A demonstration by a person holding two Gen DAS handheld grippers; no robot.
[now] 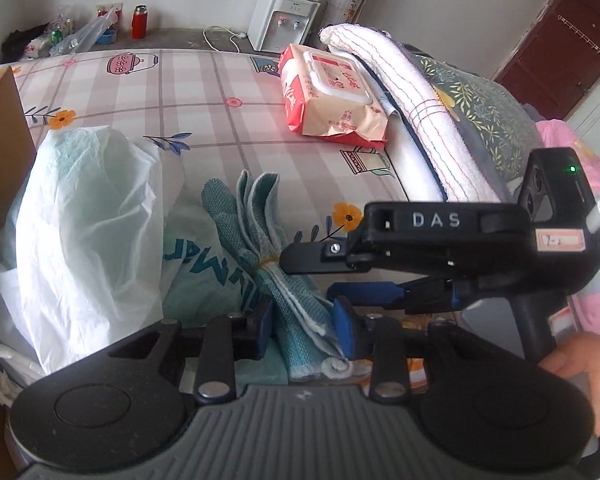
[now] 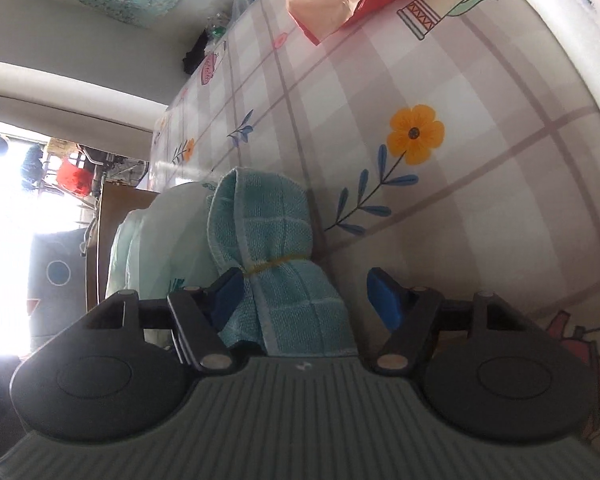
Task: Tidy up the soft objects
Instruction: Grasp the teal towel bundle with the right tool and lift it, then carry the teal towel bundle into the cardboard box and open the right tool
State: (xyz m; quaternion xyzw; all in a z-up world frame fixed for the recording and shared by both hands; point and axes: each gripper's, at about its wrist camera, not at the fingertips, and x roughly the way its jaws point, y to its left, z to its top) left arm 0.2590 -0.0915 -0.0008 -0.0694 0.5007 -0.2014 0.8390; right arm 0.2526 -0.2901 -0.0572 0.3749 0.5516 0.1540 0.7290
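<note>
At lower centre of the frame, the left gripper [image 1: 306, 330] fingers clamp the teal towel bundle [image 1: 260, 236] on the table [image 1: 220, 100]; the right gripper [image 2: 306, 300] fingers straddle it, partly open.

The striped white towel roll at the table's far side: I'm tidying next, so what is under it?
The striped white towel roll lies on a grey leaf-patterned cushion. Beside it leans a red-and-cream wet-wipes pack. Whatever lies beneath the cushion is covered.

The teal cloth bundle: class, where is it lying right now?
The teal cloth bundle lies on the checked tablecloth, right of the white plastic bag, between both grippers' fingers.
</note>
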